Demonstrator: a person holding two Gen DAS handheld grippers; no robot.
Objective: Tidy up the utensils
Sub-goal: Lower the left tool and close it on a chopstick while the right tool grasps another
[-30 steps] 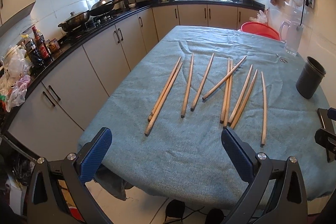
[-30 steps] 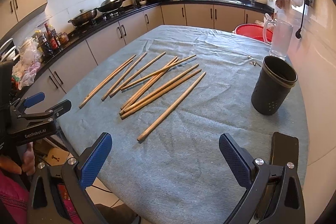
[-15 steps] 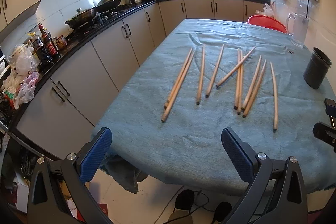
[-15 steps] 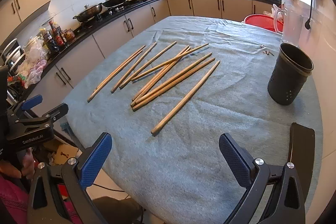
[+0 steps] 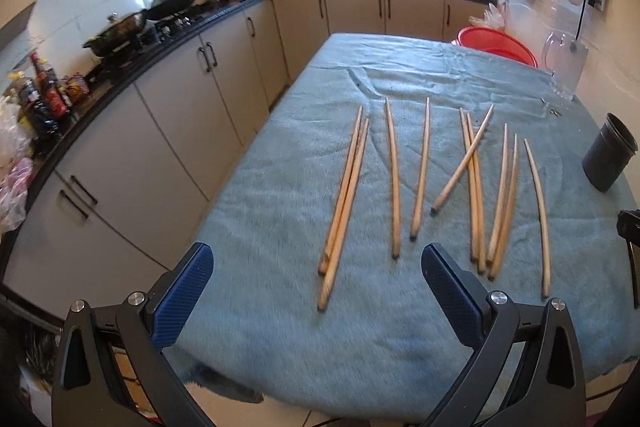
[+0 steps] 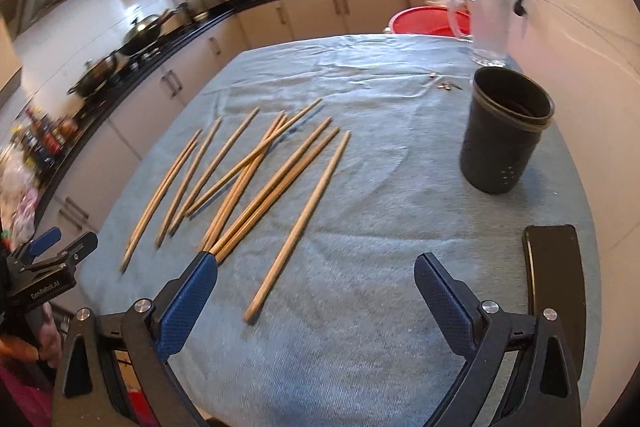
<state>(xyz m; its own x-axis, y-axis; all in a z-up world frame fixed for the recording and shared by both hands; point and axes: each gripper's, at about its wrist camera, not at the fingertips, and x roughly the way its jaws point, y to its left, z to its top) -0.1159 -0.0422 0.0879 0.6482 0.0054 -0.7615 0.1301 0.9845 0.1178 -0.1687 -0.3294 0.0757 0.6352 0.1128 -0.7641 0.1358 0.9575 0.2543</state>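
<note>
Several wooden chopsticks (image 5: 420, 171) lie spread on the blue-grey cloth of the table (image 5: 280, 195); they also show in the right wrist view (image 6: 256, 179). A dark cylindrical holder (image 6: 502, 133) stands upright at the right; it shows in the left wrist view (image 5: 608, 157) too. My left gripper (image 5: 316, 291) is open and empty, just short of the chopsticks' near ends. My right gripper (image 6: 316, 299) is open and empty above the near end of the rightmost chopstick (image 6: 298, 225).
A black phone-like slab (image 6: 554, 287) lies at the table's near right. A glass jug (image 6: 486, 27) and a red basin (image 6: 428, 21) are at the far right. Kitchen cabinets (image 5: 180, 131) and a stove with pans (image 5: 160, 7) run along the left.
Both grippers have moved forward toward the table, so the chopsticks and the holder are nearer. Both stay open.
</note>
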